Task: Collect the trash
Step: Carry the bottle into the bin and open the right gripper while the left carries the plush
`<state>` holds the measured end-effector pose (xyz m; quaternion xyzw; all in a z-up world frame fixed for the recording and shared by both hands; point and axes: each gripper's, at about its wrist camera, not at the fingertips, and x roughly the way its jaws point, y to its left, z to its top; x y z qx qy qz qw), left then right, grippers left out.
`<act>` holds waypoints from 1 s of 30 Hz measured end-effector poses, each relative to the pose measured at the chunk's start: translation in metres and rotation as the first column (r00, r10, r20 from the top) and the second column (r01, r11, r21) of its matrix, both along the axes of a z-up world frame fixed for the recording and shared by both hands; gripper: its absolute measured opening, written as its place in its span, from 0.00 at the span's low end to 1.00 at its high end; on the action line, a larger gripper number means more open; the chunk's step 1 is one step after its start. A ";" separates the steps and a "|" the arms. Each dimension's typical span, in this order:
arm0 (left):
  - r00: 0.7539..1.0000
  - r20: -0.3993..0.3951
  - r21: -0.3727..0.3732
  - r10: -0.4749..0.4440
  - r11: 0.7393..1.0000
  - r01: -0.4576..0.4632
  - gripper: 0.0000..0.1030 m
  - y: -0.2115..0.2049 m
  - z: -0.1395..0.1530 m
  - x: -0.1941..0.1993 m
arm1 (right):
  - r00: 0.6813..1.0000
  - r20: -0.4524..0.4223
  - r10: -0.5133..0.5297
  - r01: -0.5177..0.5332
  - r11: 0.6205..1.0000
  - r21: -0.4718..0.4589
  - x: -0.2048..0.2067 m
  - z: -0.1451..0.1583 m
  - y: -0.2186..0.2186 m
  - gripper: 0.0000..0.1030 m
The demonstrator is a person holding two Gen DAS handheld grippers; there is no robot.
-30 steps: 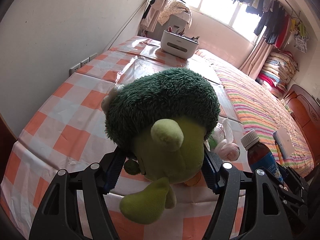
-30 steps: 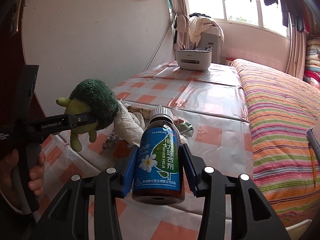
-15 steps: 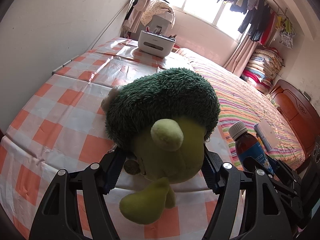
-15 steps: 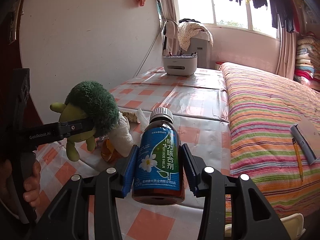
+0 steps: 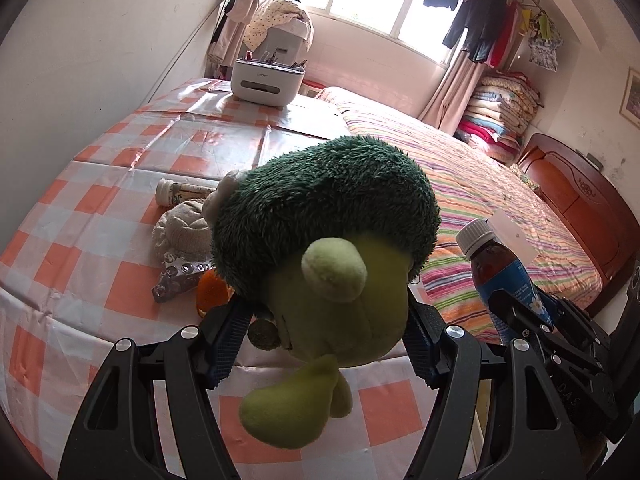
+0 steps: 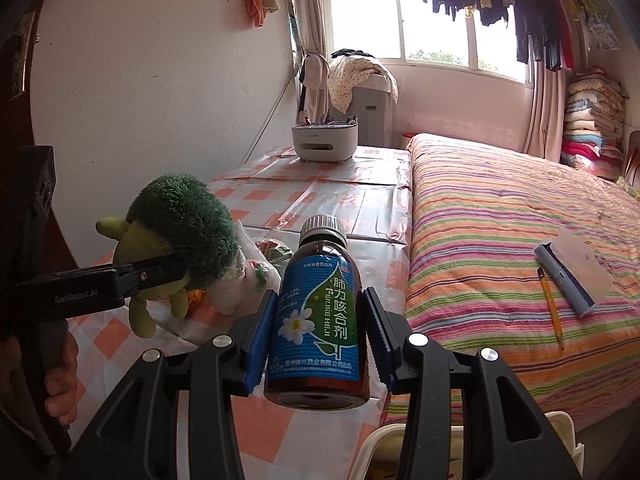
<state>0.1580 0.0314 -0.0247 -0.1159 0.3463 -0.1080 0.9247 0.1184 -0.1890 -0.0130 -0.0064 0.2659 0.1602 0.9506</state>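
A: Since both tools are loaded, which step is this?

B: I judge it as the carrying step. The right gripper (image 6: 316, 344) is closed on the cough syrup bottle (image 6: 318, 312), the blue pads pressing the label from both sides. The left gripper (image 5: 326, 336) is closed on the green plush toy (image 5: 320, 248), around its pale lower body. Both things hang in the air above the near edge of the checked tablecloth (image 5: 80, 248).

A: How does the bottle point?

B: Its long axis is upright, the grey cap toward 12 o'clock in the right wrist view. The toy's dark green head leans to 11 o'clock, one foot down at 6.

A: What does the next move need?

B: At 5 o'clock, under the bottle, a white bin rim (image 6: 400, 428) shows. Probably the bottle must come over it before the jaws open.

A: And farther?

B: At 9 o'clock on the table lie an empty blister pack (image 5: 180, 276), a wadded cloth (image 5: 184, 228) and a small pill bottle (image 5: 180, 194) on its side. Beyond, at 12, stands a white organizer box (image 5: 268, 82).
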 end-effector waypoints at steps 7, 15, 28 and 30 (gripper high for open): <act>0.999 0.003 0.023 -0.051 0.998 0.051 0.65 -0.025 -0.003 -0.006 | 0.997 0.019 -0.068 0.069 0.997 -0.019 -0.015 -0.001 -0.024 0.41; 0.994 -0.004 0.036 -0.110 0.993 0.110 0.65 -0.052 -0.007 -0.014 | 0.987 0.053 -0.152 0.153 0.988 -0.024 -0.039 0.002 -0.047 0.41; 0.972 0.005 0.050 -0.235 0.971 0.234 0.65 -0.099 -0.005 -0.039 | 0.955 0.064 -0.289 0.288 0.957 0.012 -0.081 -0.008 -0.095 0.41; 0.968 0.002 0.054 -0.252 0.966 0.252 0.65 -0.107 -0.005 -0.042 | 0.949 0.066 -0.307 0.307 0.952 0.015 -0.085 -0.010 -0.101 0.41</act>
